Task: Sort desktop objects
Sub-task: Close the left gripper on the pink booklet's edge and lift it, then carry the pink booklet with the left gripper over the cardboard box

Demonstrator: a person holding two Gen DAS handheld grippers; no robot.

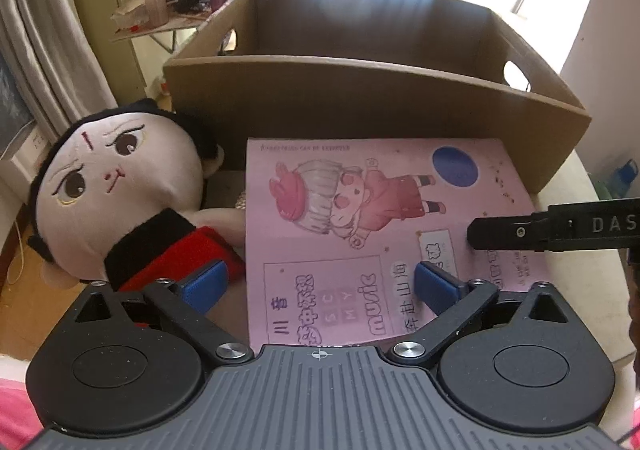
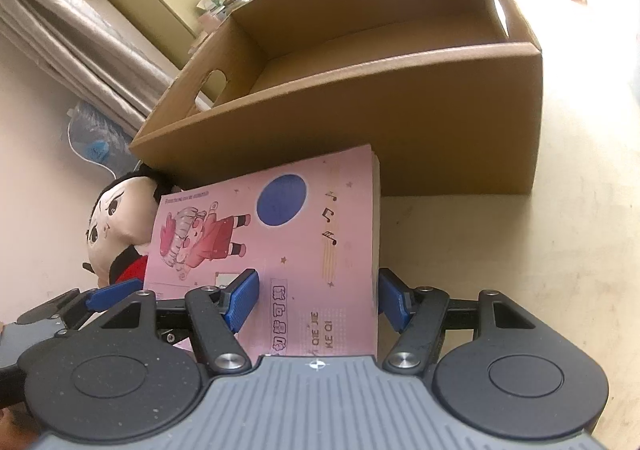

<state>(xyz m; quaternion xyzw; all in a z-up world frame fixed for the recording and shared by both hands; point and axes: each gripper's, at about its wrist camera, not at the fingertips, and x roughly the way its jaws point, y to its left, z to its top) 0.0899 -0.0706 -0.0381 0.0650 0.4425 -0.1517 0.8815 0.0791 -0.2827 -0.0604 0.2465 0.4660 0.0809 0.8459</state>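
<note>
Pink book lay on the table against the near wall of the cardboard box, beside the plush doll. Right gripper straddled its spine edge, jaws open; left gripper likewise open. Contact apparently not yet made; closing squarely across the spine would have suited lifting.

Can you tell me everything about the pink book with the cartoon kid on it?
The flat pink paper-covered book lies closed on the cream table, right in front of the brown cardboard box. Its cover shows a cartoon child in red, a blue circle, music notes and the word "music". The plush doll lies beside it. Both open grippers straddle its near end.
</note>
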